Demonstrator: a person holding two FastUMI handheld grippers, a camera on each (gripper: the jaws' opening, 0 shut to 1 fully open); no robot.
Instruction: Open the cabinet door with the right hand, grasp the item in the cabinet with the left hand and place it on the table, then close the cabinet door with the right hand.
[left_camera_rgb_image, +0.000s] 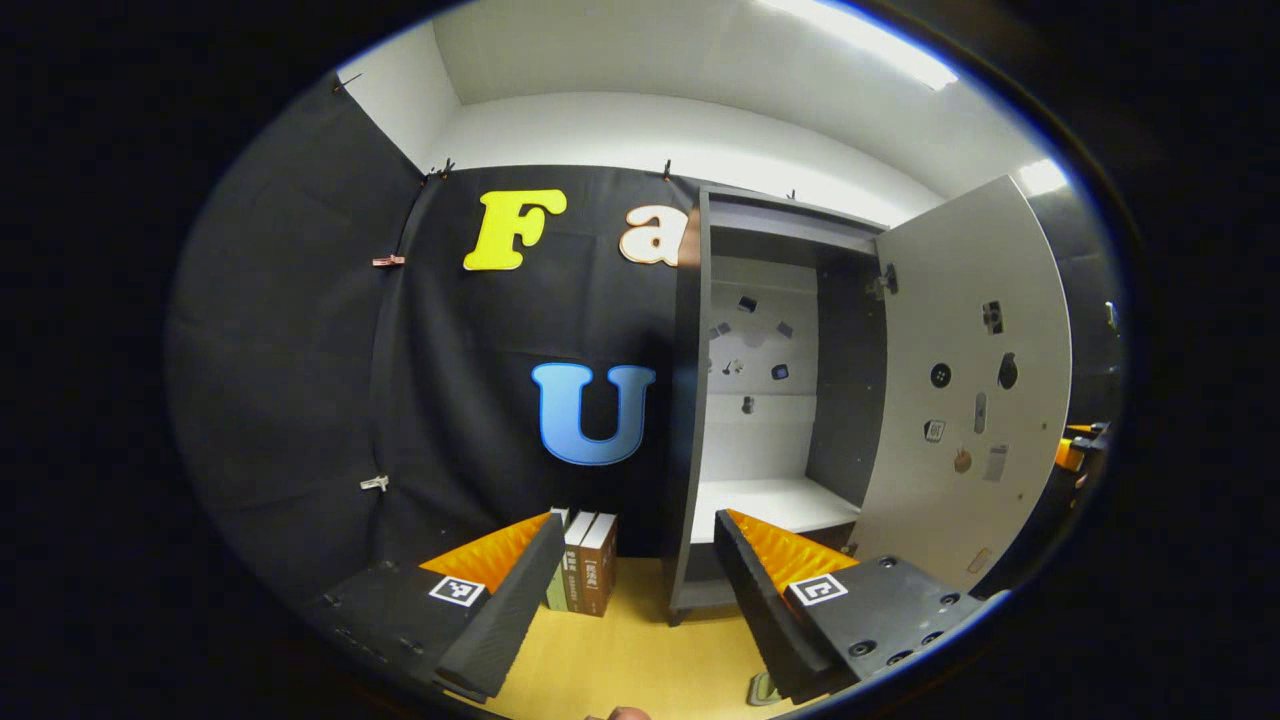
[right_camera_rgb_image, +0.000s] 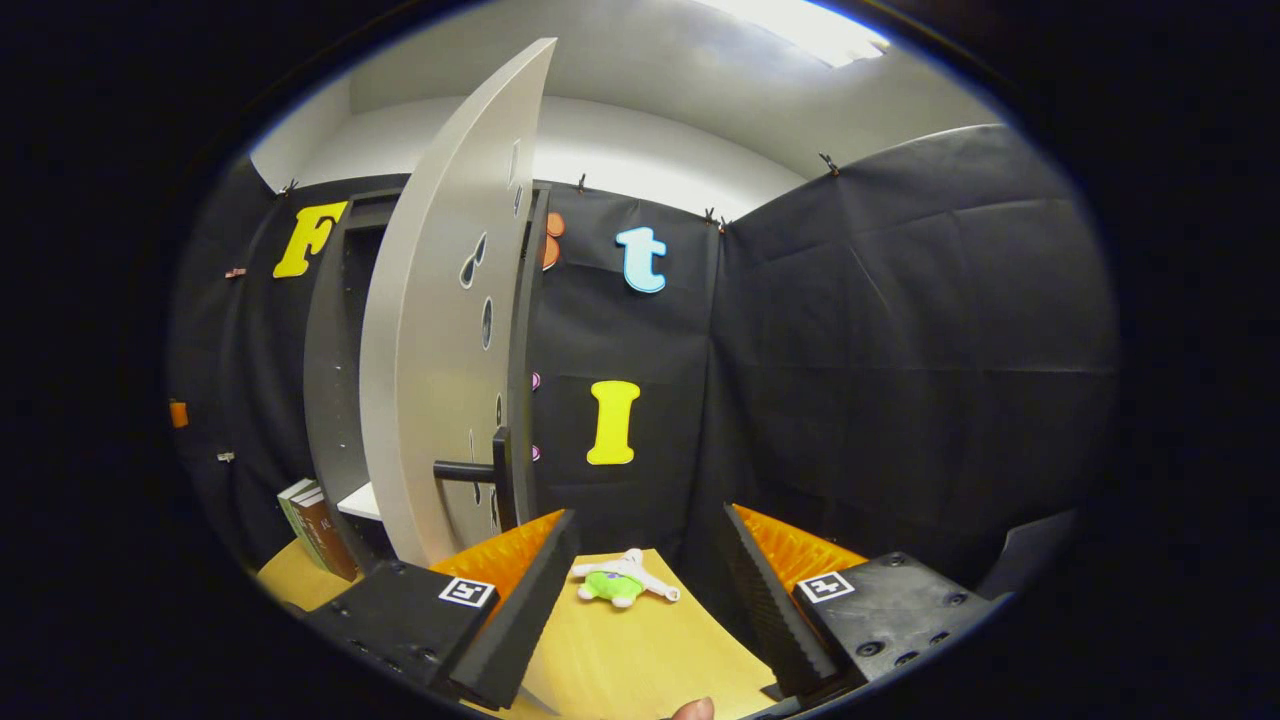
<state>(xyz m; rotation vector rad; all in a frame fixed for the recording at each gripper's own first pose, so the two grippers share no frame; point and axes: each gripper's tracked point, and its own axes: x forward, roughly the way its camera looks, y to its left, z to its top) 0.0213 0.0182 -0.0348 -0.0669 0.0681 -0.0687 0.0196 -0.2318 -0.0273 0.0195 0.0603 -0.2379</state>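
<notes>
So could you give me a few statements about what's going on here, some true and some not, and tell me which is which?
1. The cabinet door is closed. False: it stands swung wide open.
2. A small green and white plush toy lies on the wooden table. True.
3. The right tongs are clamped on the door handle. False: their jaws are apart and hold nothing, with the handle off to their left.
4. A few books stand upright on the table, left of the cabinet. True.
5. The left tongs grip the toy. False: they are open and empty, facing the cabinet.
6. The lit shelf inside the cabinet looks bare. True.
</notes>
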